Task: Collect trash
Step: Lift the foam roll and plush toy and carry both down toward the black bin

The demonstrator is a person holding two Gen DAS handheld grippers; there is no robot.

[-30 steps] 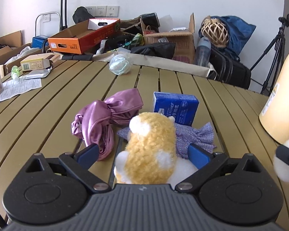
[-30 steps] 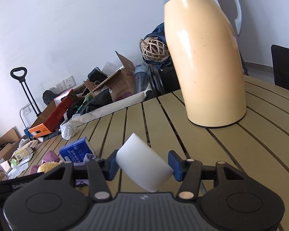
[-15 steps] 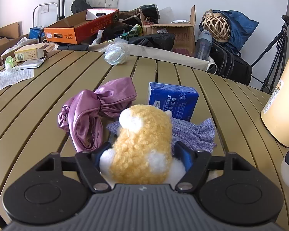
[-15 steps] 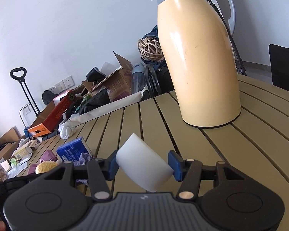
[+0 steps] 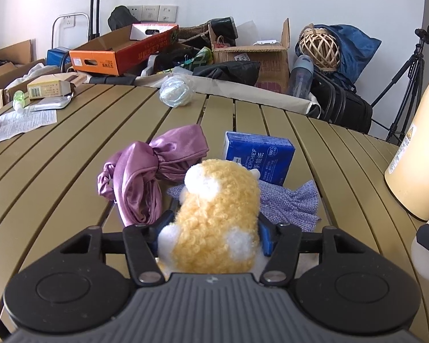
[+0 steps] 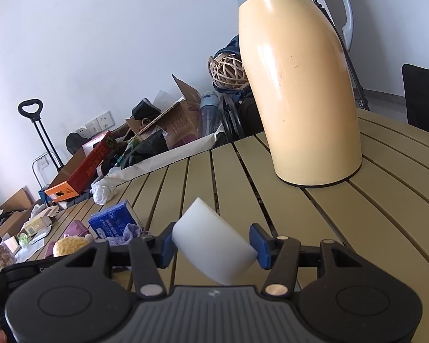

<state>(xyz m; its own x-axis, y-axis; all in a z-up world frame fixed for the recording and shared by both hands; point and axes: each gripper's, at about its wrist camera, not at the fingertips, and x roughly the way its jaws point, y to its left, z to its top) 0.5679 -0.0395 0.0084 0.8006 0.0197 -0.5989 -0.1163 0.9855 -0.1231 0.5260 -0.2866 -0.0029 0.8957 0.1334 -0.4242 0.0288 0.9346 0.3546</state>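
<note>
**Both tools loaded at the bench**

Your left tool [image 5: 214, 228] is closing its jaws on the yellow plush toy [image 5: 217, 217], pads pressing its sides. The toy sits on the slatted bench [image 5: 71, 154], among a purple cloth [image 5: 146, 171], a blue tissue pack [image 5: 258, 157] and a lilac rag [image 5: 291, 203]. Your right tool [image 6: 214, 247] clamps a white foam block [image 6: 214, 245], tilted, near the cream thermos [image 6: 303, 91].

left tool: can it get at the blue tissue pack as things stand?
Probably not yet. The left tool is closing around the yellow plush toy, which fills the gap between its jaws and sits directly in front of the blue tissue pack. It would have to drop the toy first.
</note>
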